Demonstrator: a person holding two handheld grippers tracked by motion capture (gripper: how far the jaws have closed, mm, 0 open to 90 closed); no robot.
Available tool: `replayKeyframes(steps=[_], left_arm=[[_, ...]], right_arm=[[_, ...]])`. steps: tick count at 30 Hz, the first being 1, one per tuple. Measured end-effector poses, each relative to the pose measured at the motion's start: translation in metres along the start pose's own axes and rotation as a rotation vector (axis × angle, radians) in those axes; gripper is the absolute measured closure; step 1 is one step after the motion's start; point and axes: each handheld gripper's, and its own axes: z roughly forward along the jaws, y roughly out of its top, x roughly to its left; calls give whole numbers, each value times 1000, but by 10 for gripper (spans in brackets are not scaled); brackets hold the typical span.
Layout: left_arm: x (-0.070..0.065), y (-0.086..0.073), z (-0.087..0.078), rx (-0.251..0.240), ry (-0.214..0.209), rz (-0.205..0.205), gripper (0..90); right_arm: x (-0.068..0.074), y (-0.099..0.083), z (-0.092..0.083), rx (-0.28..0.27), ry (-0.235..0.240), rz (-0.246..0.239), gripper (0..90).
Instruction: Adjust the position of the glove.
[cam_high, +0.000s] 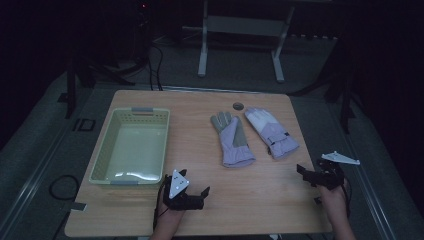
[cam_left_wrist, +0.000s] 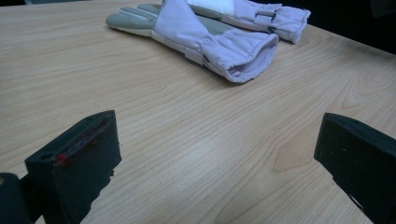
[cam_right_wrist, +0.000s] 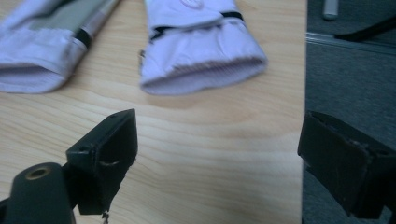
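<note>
progress: none yet, judging by layout | gloves: left glove (cam_high: 233, 139) and right glove (cam_high: 271, 132) flat on counter (cam_high: 250, 200), 12 o'clock of grippers | basket (cam_high: 131, 145) empty at 9 | left hand-held gripper (cam_high: 200, 192) released | right hand-held gripper (cam_high: 303, 173) released, short of cuffs

Dim room, grey floor (cam_high: 40, 150), white frame (cam_high: 240, 30) beyond.

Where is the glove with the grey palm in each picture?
High view: the grey-palmed glove lies mid-table, right of the basket, cuff toward the person.
Left gripper view: top centre, cuff opening at right.
Right gripper view: top left corner, cuff at the left edge.
Shared landmark: the other glove lying right beside it, seen behind it in the left gripper view and at top centre in the right gripper view.
</note>
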Motion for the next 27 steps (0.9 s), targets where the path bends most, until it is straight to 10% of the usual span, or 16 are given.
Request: replayKeyframes(steps=[9, 27], left_arm=[[1, 0, 0, -2, -4, -3, 5], [1, 0, 0, -1, -10, -7, 5]], right_arm=[[11, 30, -3, 48, 15, -9, 129], [43, 93, -12, -96, 39, -106, 200]])
